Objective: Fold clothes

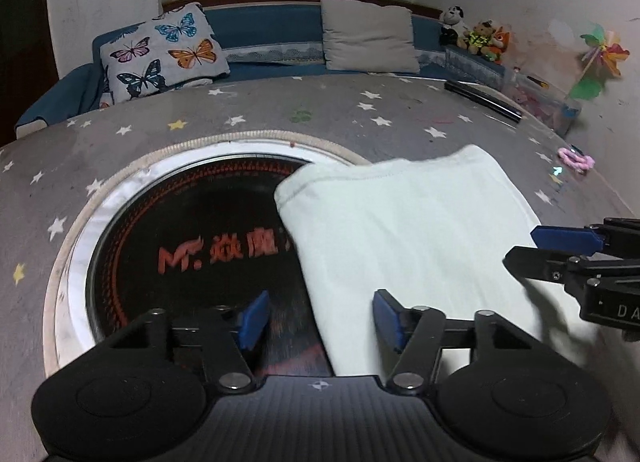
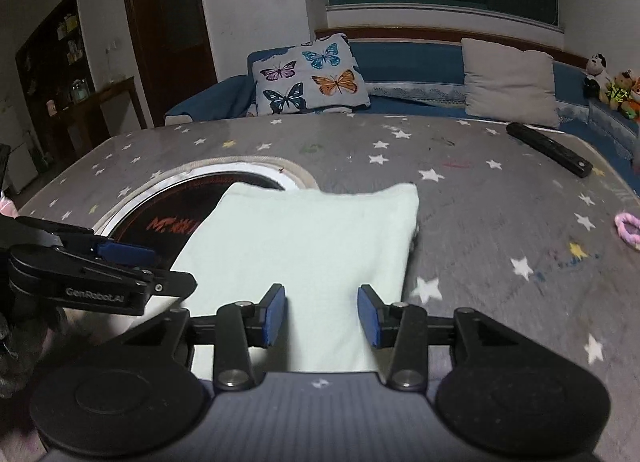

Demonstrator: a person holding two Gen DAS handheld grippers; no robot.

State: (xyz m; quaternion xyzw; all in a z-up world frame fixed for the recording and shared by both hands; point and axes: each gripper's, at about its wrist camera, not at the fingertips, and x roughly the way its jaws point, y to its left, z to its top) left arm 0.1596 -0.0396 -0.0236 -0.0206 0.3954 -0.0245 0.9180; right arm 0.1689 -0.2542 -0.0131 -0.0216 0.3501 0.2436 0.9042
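A pale mint garment (image 1: 404, 230) lies folded into a flat rectangle on the grey star-patterned table (image 1: 280, 118), its left part over the round black cooktop inset (image 1: 192, 238). It also shows in the right wrist view (image 2: 304, 246). My left gripper (image 1: 320, 316) is open and empty, hovering at the garment's near left edge. My right gripper (image 2: 322, 314) is open and empty above the garment's near edge. Each gripper shows in the other's view, the right gripper (image 1: 560, 246) at the right and the left gripper (image 2: 132, 262) at the left.
A black remote (image 2: 550, 148) lies at the table's far right. A pink braided loop (image 2: 628, 228) lies near the right edge. Behind the table is a blue sofa (image 2: 404, 62) with a butterfly cushion (image 2: 310, 76), a grey cushion (image 2: 510, 80) and plush toys (image 1: 476, 34).
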